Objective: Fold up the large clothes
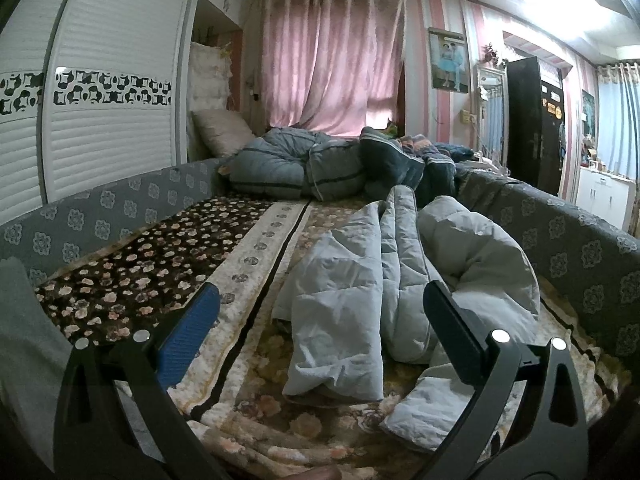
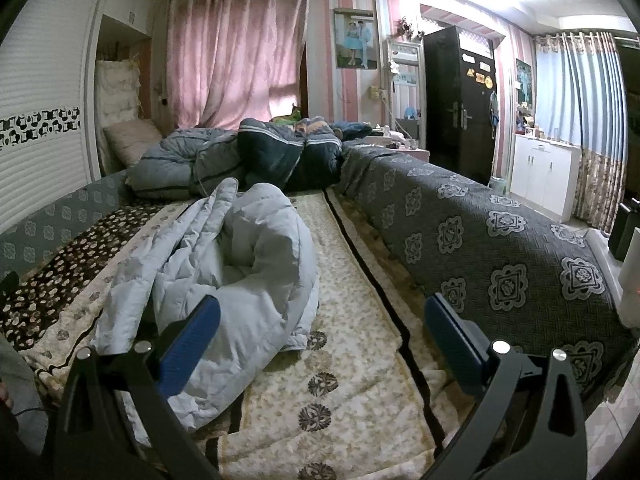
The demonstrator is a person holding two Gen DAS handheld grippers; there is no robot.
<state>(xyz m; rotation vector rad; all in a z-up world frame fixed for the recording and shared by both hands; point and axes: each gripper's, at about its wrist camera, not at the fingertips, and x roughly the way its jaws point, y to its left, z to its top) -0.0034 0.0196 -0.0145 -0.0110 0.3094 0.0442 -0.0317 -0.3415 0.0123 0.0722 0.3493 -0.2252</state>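
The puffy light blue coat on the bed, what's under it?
The crumpled light blue quilted coat lies on a floral beige and brown blanket, which shows all around it. The blanket directly beneath is covered, so anything else there is hidden.

One pale blue padded jacket [image 1: 360, 280] is lying crumpled on the bed. Two grippers are hovering over it, the left gripper [image 1: 320, 336] and the right gripper [image 2: 322, 340], each showing two blue-padded fingers spread apart. One pillow [image 1: 222, 130] is leaning at the head, and two bundled quilts [image 1: 320, 164] are sitting beside it.
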